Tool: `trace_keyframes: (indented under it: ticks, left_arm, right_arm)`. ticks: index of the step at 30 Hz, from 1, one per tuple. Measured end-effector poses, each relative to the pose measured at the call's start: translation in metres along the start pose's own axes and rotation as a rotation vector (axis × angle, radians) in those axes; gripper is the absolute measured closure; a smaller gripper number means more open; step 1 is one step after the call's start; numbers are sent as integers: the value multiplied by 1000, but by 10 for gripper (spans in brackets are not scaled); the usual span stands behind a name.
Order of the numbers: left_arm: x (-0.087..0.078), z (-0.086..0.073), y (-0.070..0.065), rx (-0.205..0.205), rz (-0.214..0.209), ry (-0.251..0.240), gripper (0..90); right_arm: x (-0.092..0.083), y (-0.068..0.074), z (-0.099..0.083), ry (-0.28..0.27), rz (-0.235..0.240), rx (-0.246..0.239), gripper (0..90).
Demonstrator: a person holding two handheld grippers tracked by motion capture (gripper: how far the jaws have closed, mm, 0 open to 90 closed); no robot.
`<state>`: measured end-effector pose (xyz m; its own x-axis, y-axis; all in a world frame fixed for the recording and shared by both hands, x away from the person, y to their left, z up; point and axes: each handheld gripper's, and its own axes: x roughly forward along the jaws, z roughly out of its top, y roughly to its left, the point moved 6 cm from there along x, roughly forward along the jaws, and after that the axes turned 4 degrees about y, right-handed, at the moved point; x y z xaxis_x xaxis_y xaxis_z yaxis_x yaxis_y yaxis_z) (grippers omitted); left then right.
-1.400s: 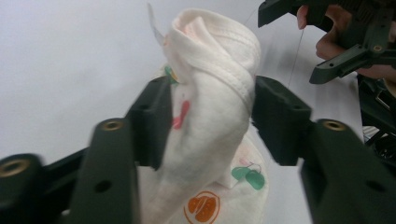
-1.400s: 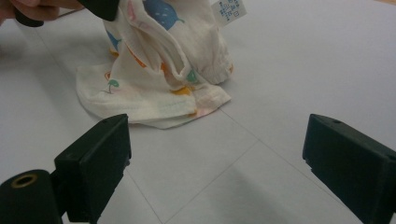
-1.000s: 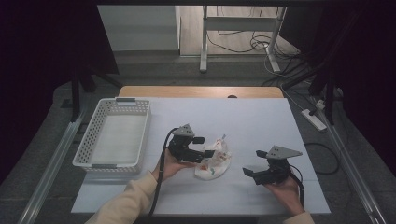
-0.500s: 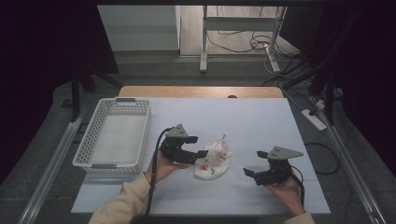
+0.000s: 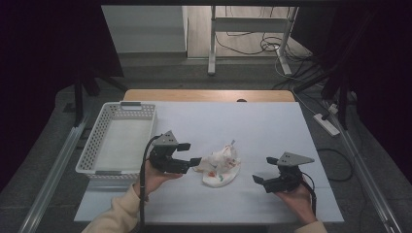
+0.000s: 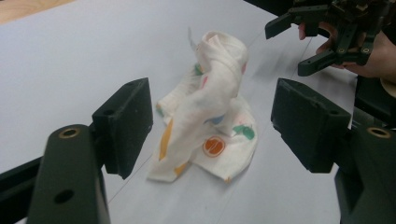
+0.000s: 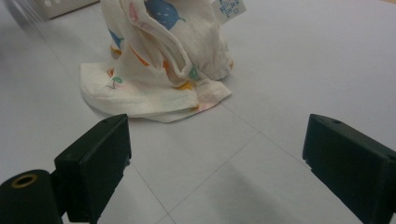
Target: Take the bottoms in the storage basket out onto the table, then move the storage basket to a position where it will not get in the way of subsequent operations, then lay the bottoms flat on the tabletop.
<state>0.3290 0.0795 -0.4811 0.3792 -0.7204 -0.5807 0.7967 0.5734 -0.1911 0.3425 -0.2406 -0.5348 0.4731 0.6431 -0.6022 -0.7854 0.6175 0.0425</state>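
Note:
A crumpled white cloth with small colourful prints lies on the white table top, one twisted fold standing up in a peak. My left gripper sits just left of it, open, jaws pointing at the cloth without touching it. In the left gripper view the cloth lies a little beyond the two spread jaws of the left gripper. My right gripper rests to the cloth's right, open and empty. The right gripper view looks past the right gripper to the cloth farther off, its label showing.
A white perforated basket stands at the table's left side, close behind the left hand. The right gripper and its hand appear at the top right of the left gripper view. Bare table surface extends behind and in front of the cloth.
My left gripper has drawn back to the left and slightly up, away from the cloth, with its jaws open. The cloth stays heaped where it was. The right gripper has not moved.

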Motion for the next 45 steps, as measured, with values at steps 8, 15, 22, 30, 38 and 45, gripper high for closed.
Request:
trace_keyframes:
  ticks: [8,15,22,30,38,45]
  left_arm:
    - [-16,-13,6,-33,17,-12,282]
    - [-24,-18,12,-52,27,-22,281]
    - [-21,-19,12,-55,20,-14,281]
    - [-19,-20,11,-64,5,-19,282]
    - [-17,-21,13,-69,-8,-15,282]
    - [-14,-20,16,-76,-15,-15,283]
  right_arm:
    - [-1,0,0,-1,-1,1,81]
    - [-1,0,1,-3,-1,0,81]
    - [-1,0,1,-3,-1,3,82]
    - [-1,0,5,-23,-1,6,104]
    - [6,4,23,-43,25,5,131]
    - [13,5,36,-54,37,6,149]
